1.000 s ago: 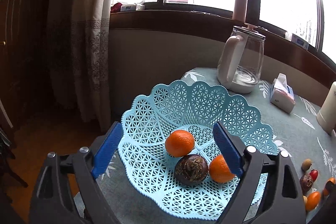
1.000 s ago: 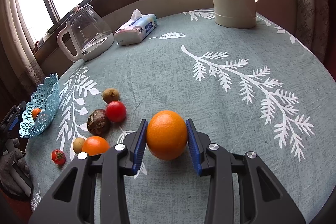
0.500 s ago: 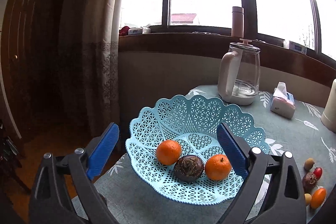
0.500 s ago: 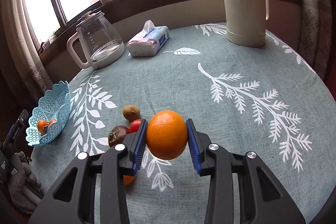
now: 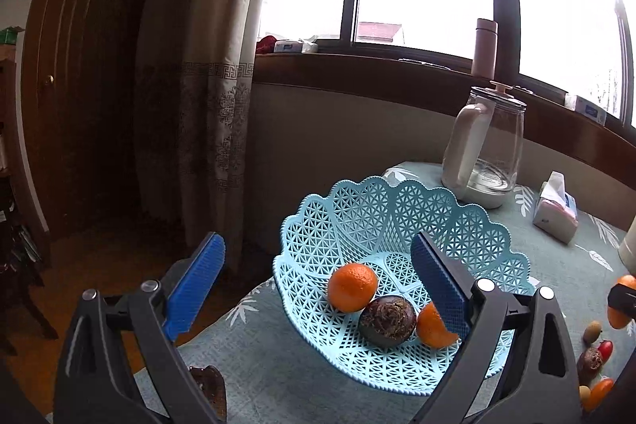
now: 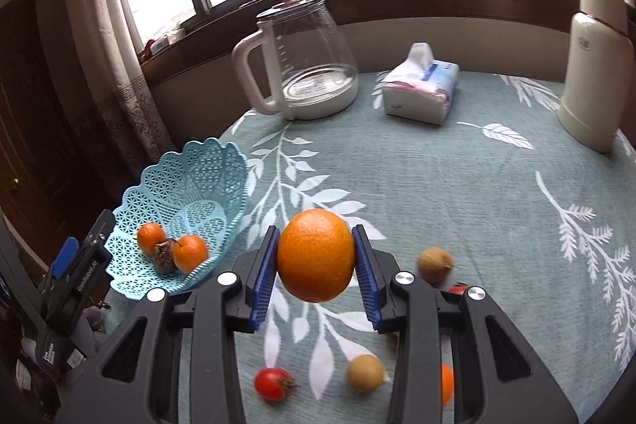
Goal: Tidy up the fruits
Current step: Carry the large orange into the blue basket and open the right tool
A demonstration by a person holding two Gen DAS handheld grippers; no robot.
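Three fruits are already sitting in the blue lattice basket [image 6: 181, 221] at the table's left edge: two mandarins and a dark passion fruit [image 5: 387, 320]. Beside it we are holding our left gripper [image 5: 318, 291] wide and empty. Right of the basket, our right gripper [image 6: 314, 257] is clamping the big orange [image 6: 315, 254] aloft; we judge it best released low over the basket's bare mesh.

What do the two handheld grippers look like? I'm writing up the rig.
Both the left gripper and the right gripper have black plastic frames with triangular cut-outs, silver pivot bolts and flat blue ribbed finger pads. In the right wrist view the left gripper's body carries small white lettering. No cables or sleeves are visible.
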